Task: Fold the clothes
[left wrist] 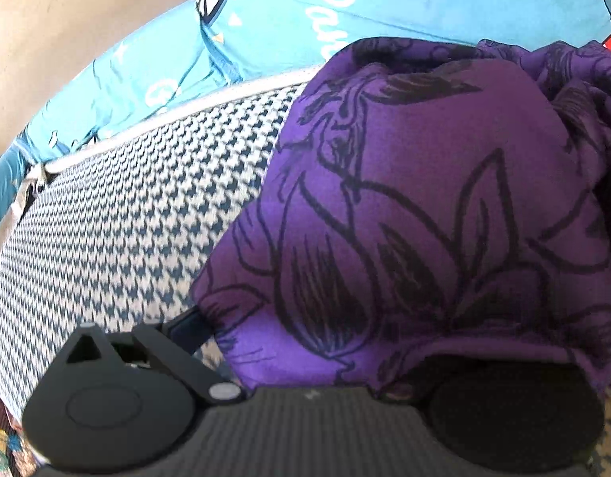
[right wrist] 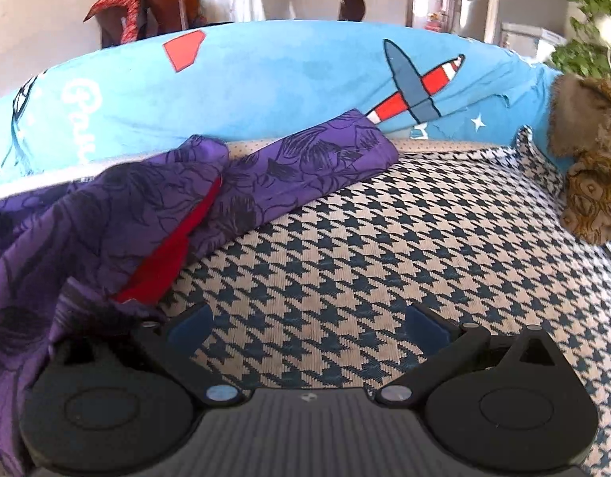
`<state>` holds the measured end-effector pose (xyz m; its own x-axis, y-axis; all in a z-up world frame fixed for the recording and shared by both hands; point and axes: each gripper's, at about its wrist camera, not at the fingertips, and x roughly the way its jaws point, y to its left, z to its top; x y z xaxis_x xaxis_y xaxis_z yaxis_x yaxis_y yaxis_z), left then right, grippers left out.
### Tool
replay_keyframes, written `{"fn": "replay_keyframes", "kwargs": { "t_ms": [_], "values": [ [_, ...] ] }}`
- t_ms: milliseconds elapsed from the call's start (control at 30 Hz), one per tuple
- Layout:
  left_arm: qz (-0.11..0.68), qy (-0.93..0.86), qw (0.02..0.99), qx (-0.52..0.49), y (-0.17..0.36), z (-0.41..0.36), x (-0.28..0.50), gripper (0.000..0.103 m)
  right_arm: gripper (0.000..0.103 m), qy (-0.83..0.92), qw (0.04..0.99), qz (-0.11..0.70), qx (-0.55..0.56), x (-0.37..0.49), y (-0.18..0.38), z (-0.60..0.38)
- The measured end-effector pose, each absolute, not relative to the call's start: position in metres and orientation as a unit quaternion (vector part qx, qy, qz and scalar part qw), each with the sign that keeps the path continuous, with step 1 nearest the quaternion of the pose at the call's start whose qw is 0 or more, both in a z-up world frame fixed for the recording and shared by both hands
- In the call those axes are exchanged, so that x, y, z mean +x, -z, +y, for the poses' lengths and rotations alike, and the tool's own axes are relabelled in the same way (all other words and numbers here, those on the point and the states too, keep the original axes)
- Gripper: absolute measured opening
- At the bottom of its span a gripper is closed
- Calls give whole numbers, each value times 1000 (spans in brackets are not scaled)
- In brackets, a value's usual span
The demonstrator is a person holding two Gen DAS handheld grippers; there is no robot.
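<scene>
- There is one purple garment (right wrist: 118, 214) with a black flower print; a red part (right wrist: 174, 254) shows inside its folds.
- It lies on the one houndstooth cover (right wrist: 385, 246), at the side nearer the blue sheet (right wrist: 265, 79).
- There is one blue sheet, with one plane picture (right wrist: 419, 85) and white letters, behind the cover.
- One folded band of the garment (right wrist: 325, 155) has its long axis along the sheet's lower edge, and its end points toward the plane.
- The rest of the garment is bunched, so its direction cannot be told.
- Two grippers are seen, one in each view.
- The right gripper (right wrist: 307, 324) has its jaws wide apart over the bare cover, holding nothing; the garment lies over its left side.
- The left gripper (left wrist: 305, 342) is mostly under the garment (left wrist: 425, 218); only one blue fingertip (left wrist: 186, 320) shows, so I cannot tell if its jaws are closed.
- One brown furry thing (right wrist: 588, 151) lies at the cover's far right corner.
</scene>
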<state>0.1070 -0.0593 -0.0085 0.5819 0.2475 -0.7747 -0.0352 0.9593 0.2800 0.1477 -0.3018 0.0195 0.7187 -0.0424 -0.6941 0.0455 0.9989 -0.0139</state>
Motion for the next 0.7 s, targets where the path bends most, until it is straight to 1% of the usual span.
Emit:
{"fn": "replay_keyframes", "kwargs": {
  "t_ms": [300, 467, 700],
  "values": [
    [427, -83, 892, 125, -5, -57, 141, 103, 103, 2, 928, 372, 19, 146, -27, -291],
    [413, -84, 899, 116, -13, -56, 157, 103, 103, 0, 936, 350, 24, 142, -36, -288],
    [402, -79, 905, 113, -19, -59, 177, 103, 103, -4, 948, 313, 61, 136, -51, -294]
  ]
}}
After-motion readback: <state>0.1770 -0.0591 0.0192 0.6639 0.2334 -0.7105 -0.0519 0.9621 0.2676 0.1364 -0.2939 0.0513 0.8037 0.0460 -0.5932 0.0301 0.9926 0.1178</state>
